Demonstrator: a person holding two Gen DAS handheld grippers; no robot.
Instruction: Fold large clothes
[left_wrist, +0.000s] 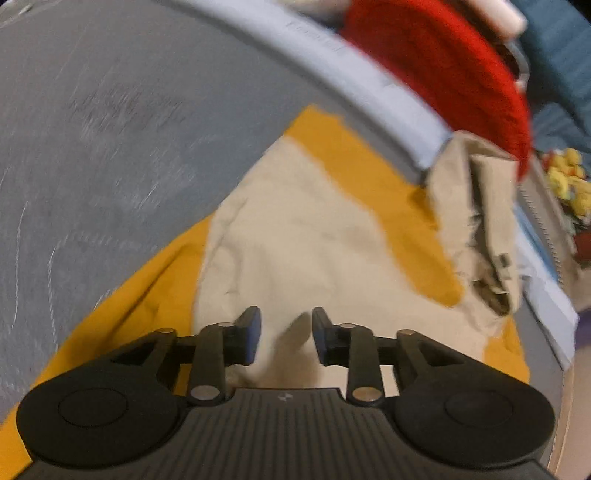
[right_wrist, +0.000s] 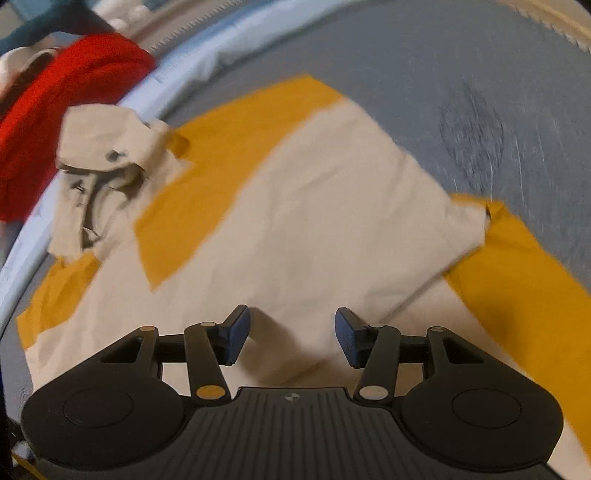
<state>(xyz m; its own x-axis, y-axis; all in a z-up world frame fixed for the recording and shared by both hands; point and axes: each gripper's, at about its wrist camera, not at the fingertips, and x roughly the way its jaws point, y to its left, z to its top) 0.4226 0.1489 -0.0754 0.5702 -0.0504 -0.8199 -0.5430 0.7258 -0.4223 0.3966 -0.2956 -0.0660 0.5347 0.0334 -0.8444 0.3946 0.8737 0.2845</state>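
Both jaws parted over garment (left_wrist: 295, 240)

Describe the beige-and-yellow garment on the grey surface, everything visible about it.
The garment is a large piece of thin, creased cloth in beige with mustard-yellow panels, lying mostly flat on the grey surface. One beige layer is folded over the yellow. Its collar end is bunched and crumpled near the light-blue rim, beside a red cloth. Both the left gripper and the right gripper hover open over it, gripping nothing. Motion blur hides finer detail.
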